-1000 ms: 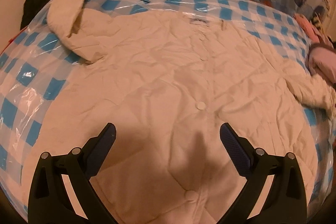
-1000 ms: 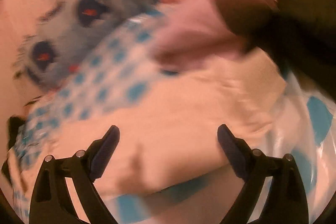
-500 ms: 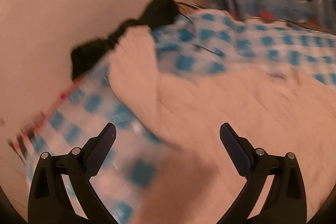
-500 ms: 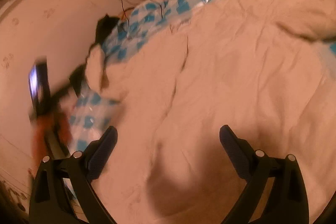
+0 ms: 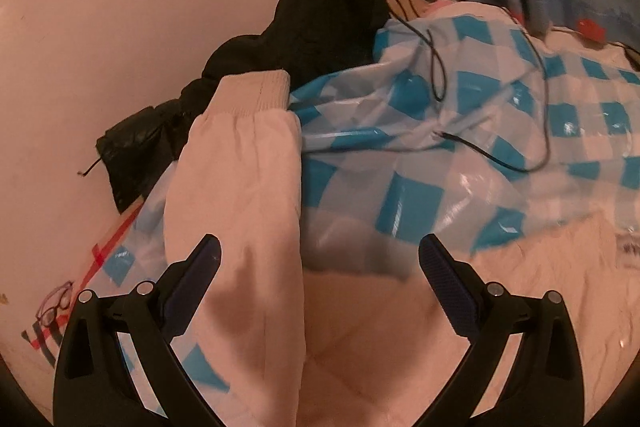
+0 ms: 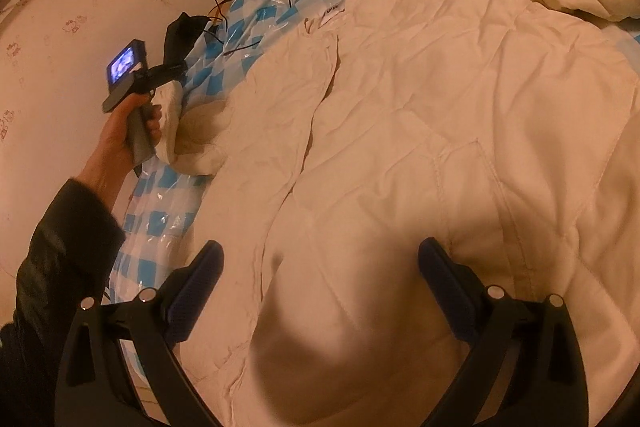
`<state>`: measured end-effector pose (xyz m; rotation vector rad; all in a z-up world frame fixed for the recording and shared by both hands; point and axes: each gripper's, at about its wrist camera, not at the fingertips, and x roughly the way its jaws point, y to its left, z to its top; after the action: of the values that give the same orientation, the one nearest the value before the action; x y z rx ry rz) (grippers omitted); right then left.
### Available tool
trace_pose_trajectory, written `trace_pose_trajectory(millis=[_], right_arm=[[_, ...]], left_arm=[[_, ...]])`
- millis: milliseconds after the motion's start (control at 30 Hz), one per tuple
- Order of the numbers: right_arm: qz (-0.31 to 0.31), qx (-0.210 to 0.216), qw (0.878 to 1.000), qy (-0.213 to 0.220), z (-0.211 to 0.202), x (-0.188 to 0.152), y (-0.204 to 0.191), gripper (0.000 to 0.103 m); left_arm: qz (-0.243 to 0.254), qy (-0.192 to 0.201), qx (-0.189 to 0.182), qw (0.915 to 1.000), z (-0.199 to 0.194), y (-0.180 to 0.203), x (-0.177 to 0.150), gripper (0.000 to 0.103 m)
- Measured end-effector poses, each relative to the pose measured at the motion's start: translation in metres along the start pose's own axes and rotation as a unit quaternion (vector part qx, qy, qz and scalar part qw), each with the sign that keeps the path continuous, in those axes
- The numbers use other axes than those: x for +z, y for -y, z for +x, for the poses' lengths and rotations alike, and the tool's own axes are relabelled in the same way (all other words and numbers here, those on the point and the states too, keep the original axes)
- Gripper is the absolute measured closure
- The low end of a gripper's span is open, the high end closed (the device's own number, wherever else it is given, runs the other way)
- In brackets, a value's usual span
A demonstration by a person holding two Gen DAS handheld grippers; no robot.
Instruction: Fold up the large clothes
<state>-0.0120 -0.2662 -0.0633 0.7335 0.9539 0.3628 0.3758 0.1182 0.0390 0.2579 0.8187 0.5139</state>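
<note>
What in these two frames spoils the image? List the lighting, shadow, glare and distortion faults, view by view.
Left wrist view: warm orange cast, fisheye bending at the edges, a dark shadow beyond the open left gripper, glare streaks on the checked plastic sheet, and a soft sleeve. Right wrist view: same cast and bending, a broad shadow on the cream jacket beside the right gripper.

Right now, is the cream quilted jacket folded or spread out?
Spread out: the cream quilted jacket lies open, front up; its near sleeve is stretched outward.
</note>
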Motion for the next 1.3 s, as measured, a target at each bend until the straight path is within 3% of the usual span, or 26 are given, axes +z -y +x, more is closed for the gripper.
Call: trace_pose_trajectory(millis=[233,267,300,333,400,467,600,700,800,833,900,933,1000,1033,1067,1100,1233,1300], right_arm=[[-0.013,-0.014,1.0,-0.003,0.006,-0.002,-0.004,0.007],[-0.015,-0.018,1.0,-0.003,0.007,-0.003,-0.005,0.007],[-0.017,-0.02,1.0,-0.003,0.008,-0.003,-0.005,0.007],[-0.02,-0.024,1.0,-0.004,0.009,-0.004,-0.005,0.007],[-0.024,-0.031,0.999,-0.004,0.012,-0.005,-0.007,0.007],[-0.026,-0.035,0.999,-0.004,0.013,-0.006,-0.009,0.007],[-0.026,-0.038,0.999,-0.002,0.016,-0.005,-0.008,0.007],[-0.025,-0.039,0.999,-0.002,0.017,-0.005,-0.008,0.007],[-0.024,-0.04,0.999,-0.002,0.019,-0.004,-0.008,0.007],[-0.024,-0.04,0.999,-0.002,0.019,-0.004,-0.008,0.007],[-0.024,-0.041,0.999,-0.002,0.02,-0.003,-0.007,0.007],[-0.024,-0.041,0.999,-0.002,0.02,-0.003,-0.007,0.007],[-0.024,-0.041,0.999,-0.002,0.02,-0.003,-0.007,0.007],[-0.024,-0.041,0.999,-0.002,0.02,-0.003,-0.007,0.007],[-0.024,-0.041,0.999,-0.002,0.02,-0.003,-0.007,0.007],[-0.024,-0.041,0.999,-0.003,0.021,-0.003,-0.007,0.007],[-0.024,-0.04,0.999,-0.002,0.02,-0.003,-0.007,0.007],[-0.022,-0.038,0.999,-0.002,0.02,-0.003,-0.005,0.007]], left_arm=[[-0.064,-0.045,-0.009,0.9969,0.048,-0.031,0.004,0.008],[-0.079,-0.05,-0.023,0.9954,0.054,-0.04,0.002,0.014],[-0.1,-0.056,-0.038,0.9927,0.059,-0.05,-0.002,0.03],[-0.112,-0.063,-0.052,0.9903,0.062,-0.058,-0.005,0.039],[-0.145,-0.065,-0.084,0.9838,0.064,-0.078,-0.011,0.068],[-0.187,-0.063,-0.13,0.9718,0.059,-0.104,-0.015,0.087],[-0.235,-0.023,-0.195,0.9521,0.034,-0.154,-0.018,0.092],[-0.262,0.032,-0.275,0.9244,0.006,-0.191,-0.028,0.092],[-0.324,0.062,-0.361,0.8724,0.001,-0.24,-0.065,0.092],[-0.344,0.059,-0.372,0.86,0.005,-0.25,-0.078,0.092],[-0.391,0.032,-0.379,0.838,0.028,-0.264,-0.112,0.092],[-0.42,0.01,-0.371,0.828,0.044,-0.272,-0.135,0.092],[-0.489,-0.03,-0.347,0.7998,0.071,-0.287,-0.186,0.09],[-0.508,-0.04,-0.334,0.7931,0.077,-0.291,-0.201,0.09],[-0.518,-0.042,-0.321,0.7919,0.079,-0.296,-0.214,0.09],[-0.513,-0.038,-0.312,0.7992,0.076,-0.298,-0.222,0.09],[-0.383,0.019,-0.249,0.8894,0.017,-0.285,-0.221,0.085],[-0.303,0.054,-0.206,0.9287,-0.024,-0.273,-0.223,0.064]])
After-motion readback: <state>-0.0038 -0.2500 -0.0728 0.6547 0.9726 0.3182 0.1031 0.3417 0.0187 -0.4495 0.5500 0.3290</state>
